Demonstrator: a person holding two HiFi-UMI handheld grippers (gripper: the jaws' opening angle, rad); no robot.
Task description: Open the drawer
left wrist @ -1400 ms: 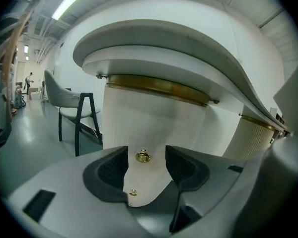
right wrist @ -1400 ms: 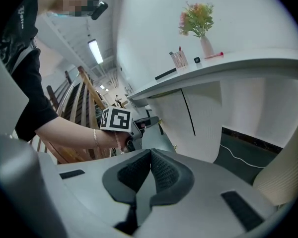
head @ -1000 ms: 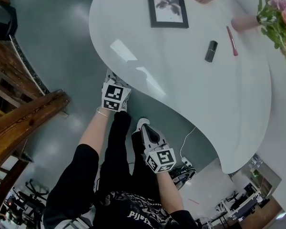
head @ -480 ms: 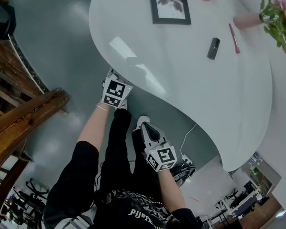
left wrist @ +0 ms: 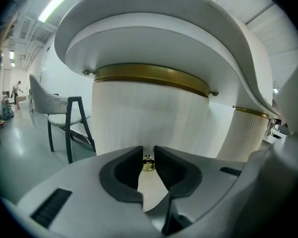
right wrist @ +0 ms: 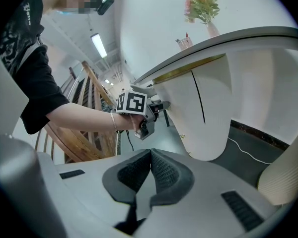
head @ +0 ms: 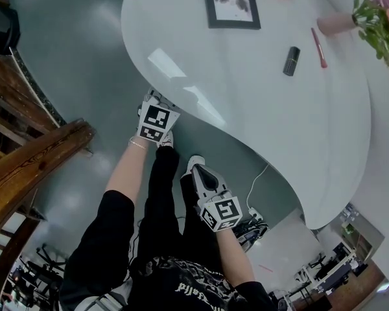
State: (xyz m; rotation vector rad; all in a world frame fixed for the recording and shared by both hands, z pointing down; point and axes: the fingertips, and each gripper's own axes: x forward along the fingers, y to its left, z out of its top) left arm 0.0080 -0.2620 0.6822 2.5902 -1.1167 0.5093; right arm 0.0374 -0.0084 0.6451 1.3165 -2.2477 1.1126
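The drawer front (left wrist: pixel 149 115) is a white ribbed curved panel under the white tabletop (head: pixel 259 102), with a gold band along its top. A small brass knob (left wrist: pixel 148 163) sticks out of it. My left gripper (left wrist: pixel 148 157) has just been closing, and its dark pads now press on the knob from both sides. In the head view the left gripper (head: pixel 154 109) is tucked under the table's edge. The right gripper view shows the left gripper (right wrist: pixel 161 105) against the panel. My right gripper (right wrist: pixel 150 155) hangs back near the person's legs, shut on nothing.
On the tabletop lie a framed picture (head: pixel 231 2), a dark tube (head: pixel 290 61), a pink pen (head: pixel 317 46) and a vase of flowers (head: pixel 379 18). A wooden stair rail (head: pixel 32 167) runs at the left. A chair (left wrist: pixel 64 118) stands beside the cabinet; a cable (head: pixel 259 180) lies on the floor.
The left gripper's marker cube has rolled slightly at the table's edge without leaving its place. The right gripper has stayed where it was.
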